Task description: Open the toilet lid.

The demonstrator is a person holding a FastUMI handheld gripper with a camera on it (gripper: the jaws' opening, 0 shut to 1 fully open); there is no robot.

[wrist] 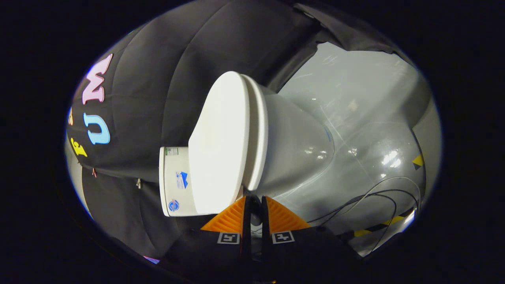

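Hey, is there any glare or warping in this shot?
Gripper view: bright glare patches on the glossy grey floor; fisheye bends and tilts the white ceramic toilet; its closed white lid is evenly lit; the nearly closed claw is sharp.

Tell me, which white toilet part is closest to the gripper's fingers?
The lid: its edge sits just ahead of the nearly closed gripper. The tank is beside it and the bowl lies beyond.

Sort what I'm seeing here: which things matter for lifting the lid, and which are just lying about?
For the job:
- toilet lid, down on the seat
- toilet bowl and tank
- gripper, fingers nearly together, tips at the lid's edge

Just lying about:
- cables on the floor
- striped floor tape
- black cloth wall
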